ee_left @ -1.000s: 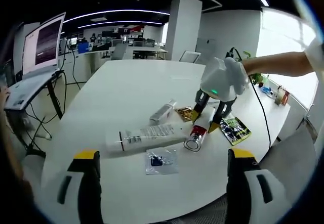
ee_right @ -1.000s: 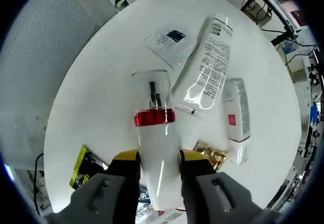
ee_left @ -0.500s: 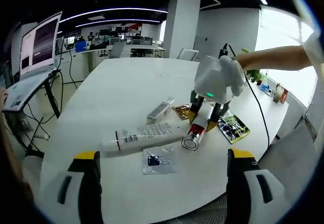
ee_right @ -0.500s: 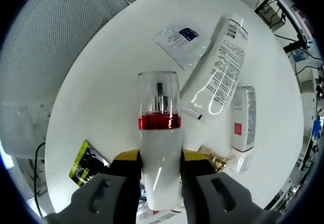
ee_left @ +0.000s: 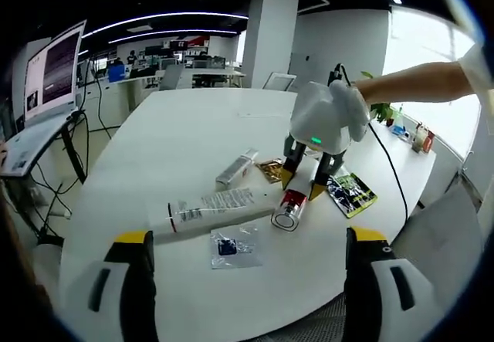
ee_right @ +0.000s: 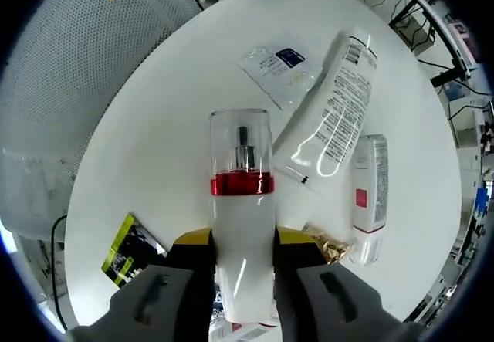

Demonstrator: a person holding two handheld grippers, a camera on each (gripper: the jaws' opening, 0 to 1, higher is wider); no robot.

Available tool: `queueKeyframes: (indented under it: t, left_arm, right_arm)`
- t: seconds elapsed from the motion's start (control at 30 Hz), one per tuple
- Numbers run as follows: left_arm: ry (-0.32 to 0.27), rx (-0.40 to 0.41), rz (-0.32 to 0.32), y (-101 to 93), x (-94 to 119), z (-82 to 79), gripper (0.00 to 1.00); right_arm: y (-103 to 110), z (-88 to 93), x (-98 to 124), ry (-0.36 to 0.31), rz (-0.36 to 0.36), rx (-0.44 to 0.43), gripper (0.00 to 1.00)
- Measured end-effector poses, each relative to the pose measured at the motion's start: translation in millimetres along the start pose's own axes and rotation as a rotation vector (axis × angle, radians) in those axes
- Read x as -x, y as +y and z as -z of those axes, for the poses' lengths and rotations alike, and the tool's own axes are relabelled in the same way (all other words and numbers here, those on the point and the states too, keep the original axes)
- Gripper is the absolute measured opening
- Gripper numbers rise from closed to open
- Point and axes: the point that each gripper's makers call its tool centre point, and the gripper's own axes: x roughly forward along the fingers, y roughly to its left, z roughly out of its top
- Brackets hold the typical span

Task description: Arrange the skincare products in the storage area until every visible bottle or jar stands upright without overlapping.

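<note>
One bottle [ee_right: 242, 226], white with a red band and clear cap, is pinched in my right claw [ee_right: 242, 251] over the tabletop [ee_right: 162, 126]. Two tubes [ee_right: 328, 114] and one sachet [ee_right: 279, 68] lie flat beside it. My left claw [ee_left: 247, 257] is spread, holding nothing.

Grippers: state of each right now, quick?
Left gripper: open, holding nothing.
Right gripper: closed on the spray bottle.

- A round white table [ee_left: 193, 126] is seen.
- Lying on it beside a long white tube [ee_left: 212, 209]: a clear sachet [ee_left: 234, 246], a smaller white tube [ee_left: 236, 169], a gold wrapper [ee_left: 271, 170], and a green-black packet [ee_left: 349, 193].
</note>
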Motion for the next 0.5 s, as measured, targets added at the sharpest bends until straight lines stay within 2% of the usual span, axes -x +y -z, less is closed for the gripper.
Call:
queueKeyframes:
  t: [0.13,0.37,0.5]
  left_arm:
    - [-0.003,-0.006,0.003,-0.6,0,-1.5,0.96]
    - [-0.006,-0.03,0.025,-4.3,-2,0.7,0.92]
    - [-0.007,-0.036,0.036,-10.6,-2,0.8,0.9]
  right_arm:
    - [-1,1.1,-1,-0.029,0.022,-0.017,0.27]
    - [2,1.9,4,-0.098,0.104,-0.084,0.26]
    - [5,-1.2,4,-0.129,0.119,-0.102,0.26]
